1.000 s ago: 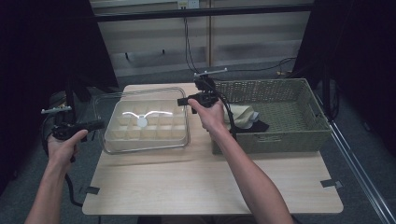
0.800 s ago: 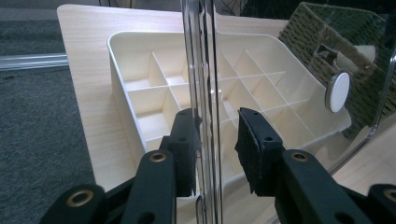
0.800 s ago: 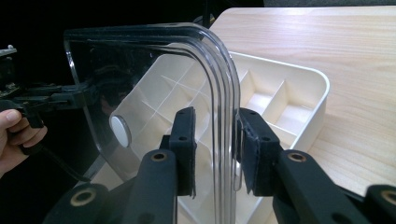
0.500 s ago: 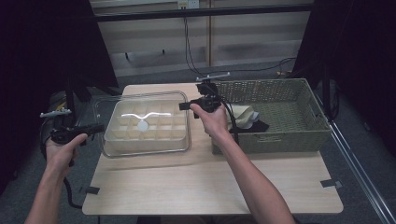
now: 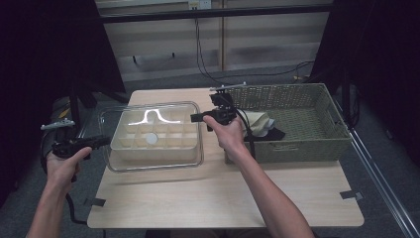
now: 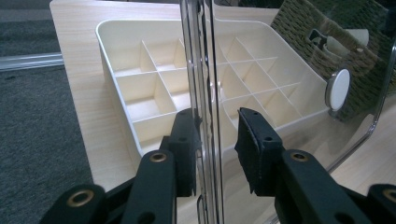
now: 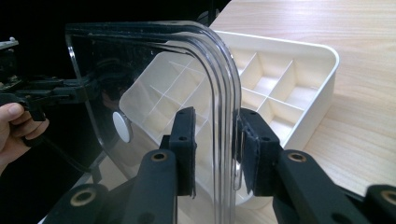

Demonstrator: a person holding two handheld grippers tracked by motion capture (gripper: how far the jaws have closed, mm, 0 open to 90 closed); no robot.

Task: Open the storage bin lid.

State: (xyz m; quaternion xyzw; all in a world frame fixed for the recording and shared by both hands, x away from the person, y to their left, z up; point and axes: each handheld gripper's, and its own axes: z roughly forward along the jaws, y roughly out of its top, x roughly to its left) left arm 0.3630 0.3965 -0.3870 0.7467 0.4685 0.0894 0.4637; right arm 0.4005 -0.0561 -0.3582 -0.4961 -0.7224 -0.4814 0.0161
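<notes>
A: Where's the clear lid point(image 5: 154, 135) sitting?

B: Over the cream divided tray point(image 5: 155, 140), toward the counter's point(image 5: 223, 198) left edge and far side. It has a round white knob point(image 5: 152, 140) in its middle. It covers the whole tray, its rim reaching past the tray's walls.

A: And the left gripper point(image 5: 101, 141)?

B: At the lid's left rim. In the left gripper view its fingers point(image 6: 185, 154) straddle that edge, one on each side. I cannot tell whether they pinch it.

A: The right gripper point(image 5: 195, 117)?

B: At the lid's right far corner, beside the wicker basket point(image 5: 317, 144) on the counter's right side. Its fingers point(image 7: 254, 154) sit either side of the curved rim, the right one against it.
</notes>
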